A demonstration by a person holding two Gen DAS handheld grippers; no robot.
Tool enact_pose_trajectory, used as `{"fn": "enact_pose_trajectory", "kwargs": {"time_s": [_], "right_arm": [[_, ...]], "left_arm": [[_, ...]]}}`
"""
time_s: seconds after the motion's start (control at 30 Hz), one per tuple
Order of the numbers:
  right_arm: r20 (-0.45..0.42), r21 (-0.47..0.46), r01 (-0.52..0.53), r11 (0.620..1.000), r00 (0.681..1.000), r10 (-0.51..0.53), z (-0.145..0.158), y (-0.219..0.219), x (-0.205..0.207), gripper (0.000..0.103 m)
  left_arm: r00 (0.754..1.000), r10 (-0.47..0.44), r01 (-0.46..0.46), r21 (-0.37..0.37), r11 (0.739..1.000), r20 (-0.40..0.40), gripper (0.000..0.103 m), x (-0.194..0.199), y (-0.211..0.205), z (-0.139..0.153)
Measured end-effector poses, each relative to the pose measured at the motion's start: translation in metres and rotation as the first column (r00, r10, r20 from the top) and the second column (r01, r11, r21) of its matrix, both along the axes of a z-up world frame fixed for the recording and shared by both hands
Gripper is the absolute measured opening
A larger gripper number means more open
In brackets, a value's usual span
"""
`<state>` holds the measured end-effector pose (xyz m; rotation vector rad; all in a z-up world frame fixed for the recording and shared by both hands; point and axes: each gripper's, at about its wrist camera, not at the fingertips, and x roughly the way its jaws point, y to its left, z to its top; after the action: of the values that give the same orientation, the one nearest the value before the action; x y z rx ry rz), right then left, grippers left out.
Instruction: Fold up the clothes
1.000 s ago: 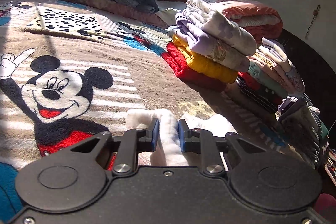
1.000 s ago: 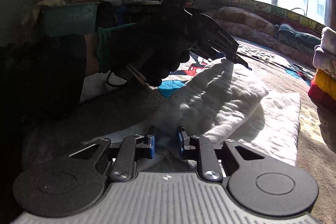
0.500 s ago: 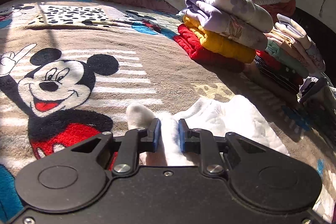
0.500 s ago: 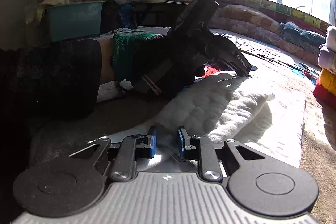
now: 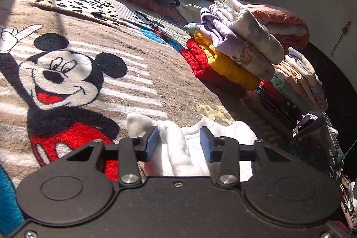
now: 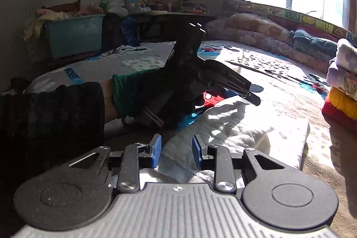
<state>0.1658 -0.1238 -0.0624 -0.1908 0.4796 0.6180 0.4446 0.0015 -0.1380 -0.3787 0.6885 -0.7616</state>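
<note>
A white fluffy garment [image 6: 241,126] lies folded on the Mickey Mouse blanket [image 5: 93,73]. In the left wrist view my left gripper [image 5: 179,144] stands open, its blue pads either side of a ridge of the white garment [image 5: 176,148] without pinching it. In the right wrist view my right gripper [image 6: 174,152] is open too, with the near edge of the garment lying between the pads. The other hand-held gripper [image 6: 225,81], held by a gloved hand [image 6: 156,97], hovers over the garment's far left part.
A stack of folded clothes [image 5: 236,50], red and yellow at the bottom, stands at the right of the bed, with a second pile [image 5: 296,86] behind it. Rolled quilts [image 6: 256,35] line the window side. A teal bin [image 6: 73,35] sits beyond the bed.
Both grippers have opened and let go of the white garment, which now lies flat on the blanket. The left gripper tilted slightly as it released.
</note>
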Motion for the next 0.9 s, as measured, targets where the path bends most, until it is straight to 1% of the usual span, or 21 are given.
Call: {"fn": "enact_pose_trajectory", "kwargs": {"time_s": [0.03,0.07,0.13,0.17,0.2,0.23,0.27,0.3,0.33,0.37,0.4,0.43,0.53,0.6,0.67,0.77,0.83,0.9], "right_arm": [[0.012,-0.011,0.002,1.000,1.000,-0.002,0.001,0.007,0.005,0.048],[0.015,-0.043,0.006,0.999,1.000,-0.006,-0.001,0.016,0.012,0.053],[0.029,-0.117,0.029,0.993,0.999,-0.026,-0.008,0.034,0.022,0.061],[0.034,-0.166,0.047,0.985,0.999,-0.042,-0.013,0.043,0.026,0.062],[0.040,-0.217,0.065,0.974,0.998,-0.058,-0.019,0.051,0.031,0.062],[0.030,-0.265,0.076,0.961,0.997,-0.071,-0.027,0.055,0.036,0.058],[0.019,-0.313,0.085,0.946,0.996,-0.084,-0.036,0.059,0.041,0.049],[-0.003,-0.302,0.086,0.949,0.996,-0.091,-0.040,0.056,0.043,0.049],[-0.015,-0.288,0.084,0.954,0.996,-0.092,-0.040,0.053,0.042,0.046],[-0.026,-0.275,0.082,0.958,0.995,-0.093,-0.038,0.050,0.041,0.038],[-0.036,-0.261,0.081,0.962,0.995,-0.094,-0.037,0.047,0.041,0.035],[-0.047,-0.247,0.080,0.966,0.994,-0.094,-0.036,0.044,0.040,0.029],[-0.062,-0.231,0.067,0.971,0.995,-0.083,-0.029,0.040,0.035,0.019],[-0.073,-0.234,0.056,0.971,0.995,-0.075,-0.027,0.041,0.031,0.018],[-0.096,-0.223,0.047,0.974,0.993,-0.070,-0.025,0.040,0.031,0.016],[-0.115,-0.208,0.041,0.977,0.991,-0.066,-0.023,0.037,0.029,0.015],[-0.130,-0.204,0.038,0.978,0.989,-0.066,-0.026,0.036,0.028,0.015],[-0.140,-0.204,0.036,0.978,0.988,-0.065,-0.028,0.037,0.028,0.015]], "left_arm": [[1.000,-0.002,0.001,-0.017,1.000,-0.007,0.053,0.001,0.002,0.000],[1.000,-0.003,0.002,-0.035,0.999,-0.015,0.056,0.001,0.003,0.000],[1.000,-0.001,-0.001,-0.062,0.998,-0.031,0.058,0.003,0.007,-0.001],[0.999,-0.002,-0.001,-0.074,0.997,-0.039,0.060,0.004,0.008,-0.001],[0.999,-0.004,0.000,-0.086,0.996,-0.047,0.062,0.004,0.009,-0.002],[0.998,-0.006,0.000,-0.098,0.995,-0.056,0.063,0.005,0.010,-0.002],[0.998,-0.008,0.001,-0.110,0.994,-0.063,0.066,0.006,0.012,-0.002],[0.998,-0.012,0.003,-0.120,0.993,-0.069,0.069,0.006,0.013,-0.002],[0.997,-0.013,0.004,-0.130,0.992,-0.072,0.070,0.006,0.014,-0.002],[0.997,-0.014,0.004,-0.139,0.990,-0.076,0.072,0.007,0.015,-0.002],[0.997,-0.016,0.004,-0.148,0.989,-0.079,0.073,0.007,0.016,-0.002],[0.997,-0.016,0.004,-0.154,0.988,-0.081,0.074,0.007,0.016,-0.002],[0.997,-0.021,0.009,-0.149,0.989,-0.076,0.077,0.007,0.014,-0.001],[0.998,-0.029,0.021,-0.134,0.991,-0.061,0.081,0.005,0.010,0.001],[0.998,-0.036,0.031,-0.109,0.994,-0.044,0.082,0.003,0.005,0.002],[0.999,-0.043,0.038,-0.124,0.992,-0.033,0.085,0.002,0.007,0.003],[0.998,-0.042,0.036,-0.130,0.991,-0.046,0.086,0.004,0.008,0.000],[0.997,-0.050,0.042,-0.115,0.992,-0.065,0.086,0.008,0.004,-0.004]]}}
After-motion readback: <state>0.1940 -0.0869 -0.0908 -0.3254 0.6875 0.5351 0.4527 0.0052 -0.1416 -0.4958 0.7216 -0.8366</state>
